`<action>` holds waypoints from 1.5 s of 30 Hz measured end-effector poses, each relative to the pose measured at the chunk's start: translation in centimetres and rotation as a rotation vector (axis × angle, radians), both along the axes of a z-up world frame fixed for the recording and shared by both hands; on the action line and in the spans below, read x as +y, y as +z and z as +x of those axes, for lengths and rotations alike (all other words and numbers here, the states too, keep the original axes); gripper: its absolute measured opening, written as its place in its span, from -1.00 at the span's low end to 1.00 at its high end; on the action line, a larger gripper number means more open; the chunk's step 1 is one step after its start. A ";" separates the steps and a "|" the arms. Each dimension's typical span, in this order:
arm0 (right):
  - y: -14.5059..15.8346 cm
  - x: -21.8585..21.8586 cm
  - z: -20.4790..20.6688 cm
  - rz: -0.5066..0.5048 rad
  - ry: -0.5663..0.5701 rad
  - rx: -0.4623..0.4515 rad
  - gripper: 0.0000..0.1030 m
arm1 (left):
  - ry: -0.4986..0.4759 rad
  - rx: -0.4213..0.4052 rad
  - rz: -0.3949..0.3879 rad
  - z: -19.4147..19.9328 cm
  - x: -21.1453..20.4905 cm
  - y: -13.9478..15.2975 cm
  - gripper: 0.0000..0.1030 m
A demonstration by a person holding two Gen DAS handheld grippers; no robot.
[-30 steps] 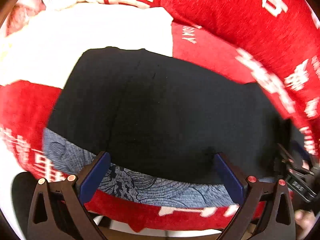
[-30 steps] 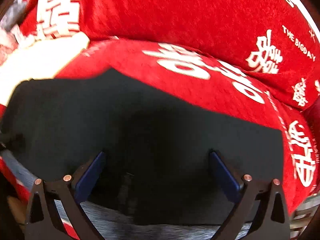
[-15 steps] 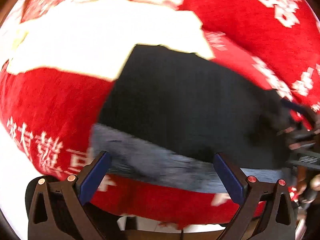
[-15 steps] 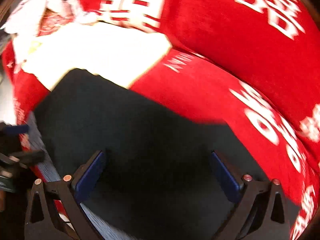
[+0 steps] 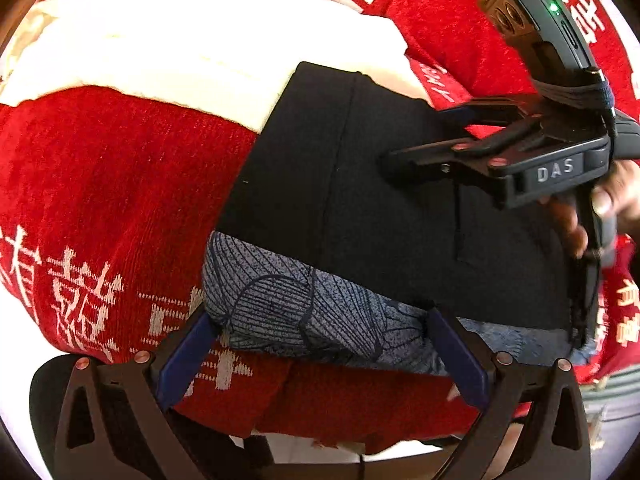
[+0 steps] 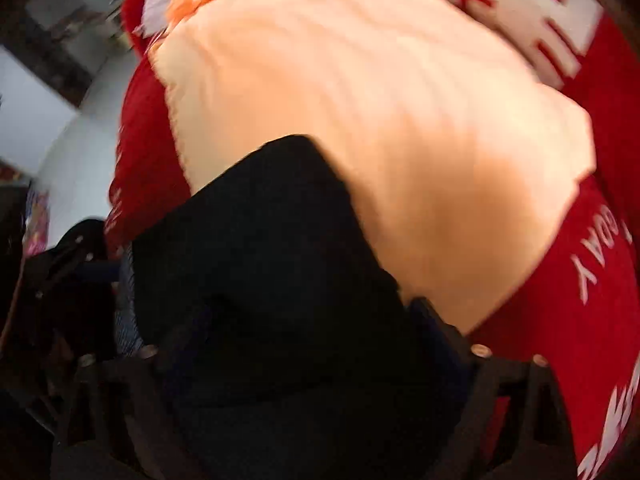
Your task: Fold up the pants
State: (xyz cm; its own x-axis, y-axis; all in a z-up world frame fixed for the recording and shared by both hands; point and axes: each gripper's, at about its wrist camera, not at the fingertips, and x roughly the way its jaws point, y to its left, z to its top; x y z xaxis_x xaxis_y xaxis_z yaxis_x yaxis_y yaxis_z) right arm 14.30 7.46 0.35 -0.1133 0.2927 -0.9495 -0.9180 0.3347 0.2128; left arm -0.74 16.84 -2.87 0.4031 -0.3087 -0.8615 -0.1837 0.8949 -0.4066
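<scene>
I see a red cover (image 5: 100, 184) with white characters spread over what I take to be a bed or couch; I cannot tell which. It fills most of both views. A cream cloth (image 5: 192, 40) lies on it toward twelve o'clock in the left view, and it takes the upper half of the blurred right view (image 6: 380, 120).

The pants (image 5: 380, 208) are black and lie flat on the red cover in the middle of the left view, their far edge overlapping the cream cloth. Along their near edge, from seven to five o'clock, a blue-grey patterned lining (image 5: 304, 316) shows, turned out and bunched.

My left tool (image 5: 320, 344) sits at six o'clock with its blue pads spread wide. The patterned edge lies between them, and neither pad presses on it, so it holds nothing.

My right tool (image 5: 420, 140) comes in from three o'clock in the left view, held by a hand (image 5: 600, 208), its fingers lying over the black fabric. Its jaws have just been narrowing. In its own view (image 6: 308, 332) the black fabric fills the gap between the pads, but blur and darkness keep me from telling whether they grip it.
</scene>
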 end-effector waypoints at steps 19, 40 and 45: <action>8.5 -4.6 -6.5 0.212 0.116 -0.232 -0.68 | -0.477 -0.080 -0.350 7.8 0.2 0.4 1.00; 3.1 -23.1 -8.3 -0.121 -0.861 -0.485 0.58 | -0.394 -0.047 0.014 5.3 -4.7 9.2 -0.48; 4.5 -22.7 -12.5 -0.026 -0.822 -0.490 0.58 | -0.395 -0.081 0.035 5.1 -6.8 12.7 -0.50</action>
State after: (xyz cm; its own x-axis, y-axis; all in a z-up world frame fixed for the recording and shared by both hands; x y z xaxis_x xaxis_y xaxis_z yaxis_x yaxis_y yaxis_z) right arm 1.78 -15.20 4.89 0.5297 0.0818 -0.8442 -0.3786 0.9135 -0.1491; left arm 4.34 10.01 9.85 0.3261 -0.4242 -0.8448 0.2085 0.9039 -0.3734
